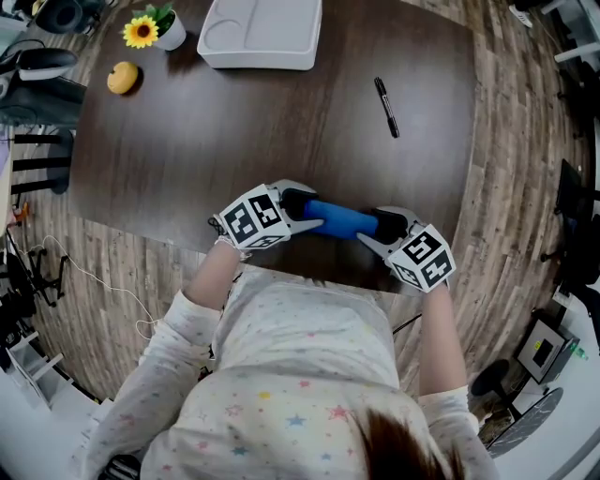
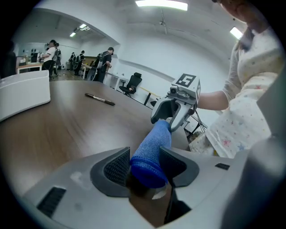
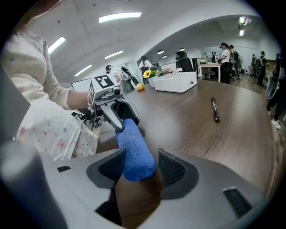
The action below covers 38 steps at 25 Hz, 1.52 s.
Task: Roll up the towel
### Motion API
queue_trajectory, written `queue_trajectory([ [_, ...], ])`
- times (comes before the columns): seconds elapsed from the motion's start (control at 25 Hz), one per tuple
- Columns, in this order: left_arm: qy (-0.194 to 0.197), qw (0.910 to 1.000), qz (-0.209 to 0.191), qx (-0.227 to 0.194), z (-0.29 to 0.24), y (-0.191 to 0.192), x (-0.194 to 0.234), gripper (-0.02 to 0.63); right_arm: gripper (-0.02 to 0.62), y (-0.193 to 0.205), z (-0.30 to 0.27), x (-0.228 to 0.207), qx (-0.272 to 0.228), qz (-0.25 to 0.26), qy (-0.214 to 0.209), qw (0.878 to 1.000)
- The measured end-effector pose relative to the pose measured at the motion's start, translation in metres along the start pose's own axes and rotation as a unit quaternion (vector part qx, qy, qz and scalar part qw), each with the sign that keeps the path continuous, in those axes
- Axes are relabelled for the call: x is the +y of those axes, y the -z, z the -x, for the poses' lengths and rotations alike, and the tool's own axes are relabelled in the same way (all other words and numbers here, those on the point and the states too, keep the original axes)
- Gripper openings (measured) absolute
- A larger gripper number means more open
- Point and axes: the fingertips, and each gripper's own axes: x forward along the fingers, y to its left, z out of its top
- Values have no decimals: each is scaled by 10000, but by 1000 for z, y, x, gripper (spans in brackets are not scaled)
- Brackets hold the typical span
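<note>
So the blue towel is already a tight roll, and it's right down at the near edge of the dark surface, basically against the person's front, stretched crosswise between the two grippers. The left gripper has its fingers closed on one end, with the terry stub poking out toward the camera between the pads. The right gripper does the same at the other end, and its fingers are snug round the roll with the stub sticking through. Both sets of fingers stand fairly wide since the roll is chunky. Can't tell if the roll is resting on the wood or hanging just above it. Room-wise there's loads of it: the whole middle of the surface past the roll is bare wood. A black pen lies well off toward the far right, a white tray sits at the far edge, and a little sunflower pot and a yellow fruit are up in the far left corner. All of them are well apart from the roll. The tight side is the near edge, where the person's sleeves and top crowd right in behind both grippers.
</note>
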Motion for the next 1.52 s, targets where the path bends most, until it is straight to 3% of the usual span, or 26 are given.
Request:
queue_trajectory([
  [0.2,-321,9989,180,-278,2,-6,16,190,232,-4,-4,-20,-258,-350,312,9986],
  [0.4,-826,9948,-517,-307,17,-29,9,190,225,-4,-5,-23,-261,-309,404,9984],
  [0.56,-542,9951,-745,-359,12,-40,-11,178,225,-7,-5,-27,-257,-207,557,9979],
  [0.76,-749,9930,-868,279,-7,-10,-5,160,203,-20,-2,-30,-447,-89,771,9960],
  [0.96,-826,9916,-979,202,-12,-12,-1,153,171,-36,11,-12,-737,247,724,9943],
  [1.12,-829,9908,-1035,258,-16,-10,-1,150,160,-18,-1,-9,-432,454,837,9945],
  [1.52,-897,9909,-999,88,-21,-8,2,135,158,-13,-9,-16,-429,484,1013,9927],
])
